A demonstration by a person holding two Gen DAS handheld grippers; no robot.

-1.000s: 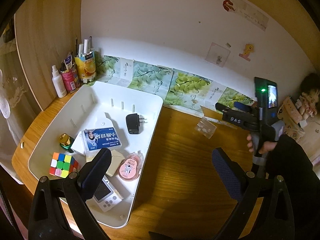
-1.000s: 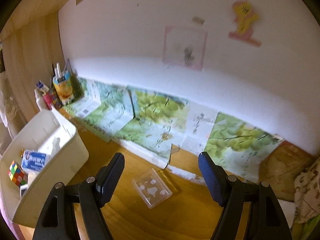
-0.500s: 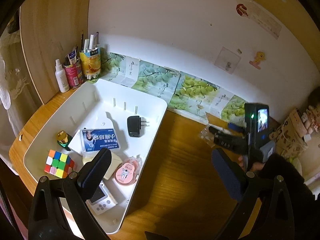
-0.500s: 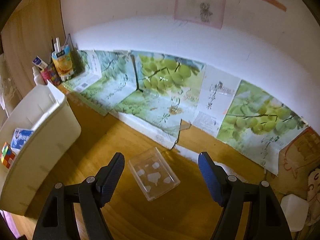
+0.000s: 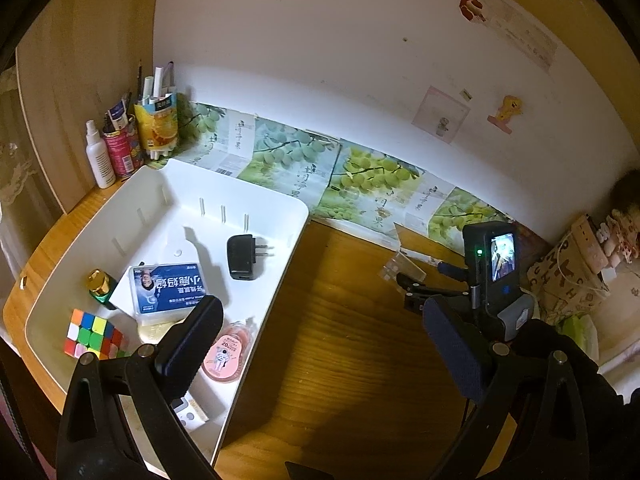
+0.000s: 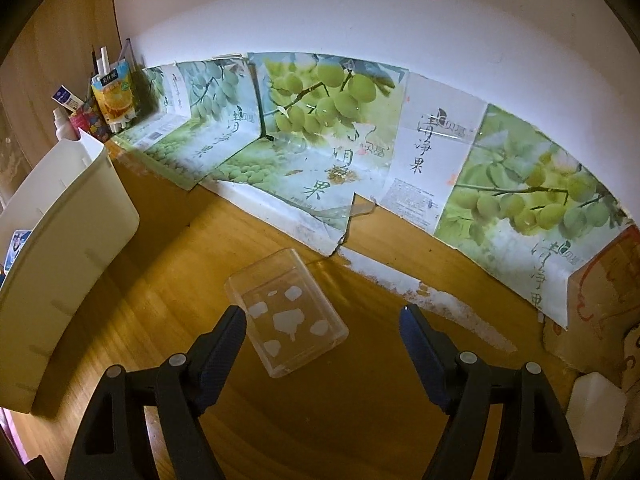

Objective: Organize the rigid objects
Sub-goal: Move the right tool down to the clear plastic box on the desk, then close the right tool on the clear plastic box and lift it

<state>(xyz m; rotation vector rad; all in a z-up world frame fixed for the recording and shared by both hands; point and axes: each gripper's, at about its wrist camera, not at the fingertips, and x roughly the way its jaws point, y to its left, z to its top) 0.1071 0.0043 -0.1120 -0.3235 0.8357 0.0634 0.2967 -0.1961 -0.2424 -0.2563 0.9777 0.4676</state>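
A clear plastic box [image 6: 286, 312] with white specks lies flat on the wooden desk, just ahead of my right gripper [image 6: 322, 330], which is open and empty; the box sits nearer its left finger. The box also shows in the left wrist view [image 5: 402, 270], in front of the right gripper [image 5: 424, 292]. A white bin [image 5: 280, 216] on the left holds a Rubik's cube [image 5: 93, 334], a blue-labelled box [image 5: 170, 288], a black charger [image 5: 242, 257], a small green bottle [image 5: 100, 284] and a pink round case [image 5: 226, 352]. My left gripper [image 5: 324, 344] is open and empty above the bin's right rim.
Grape-print cardboard [image 6: 320, 128] lines the back wall. A pen holder carton [image 5: 158, 122], a red can [image 5: 120, 148] and a white spray bottle [image 5: 98, 156] stand at the back left corner. A patterned box [image 5: 572, 276] and a white container [image 6: 594, 418] sit at the right.
My right gripper has come forward and down towards the clear box, which now sits close between its fingers. My left gripper has risen and drawn back a little over the bin.
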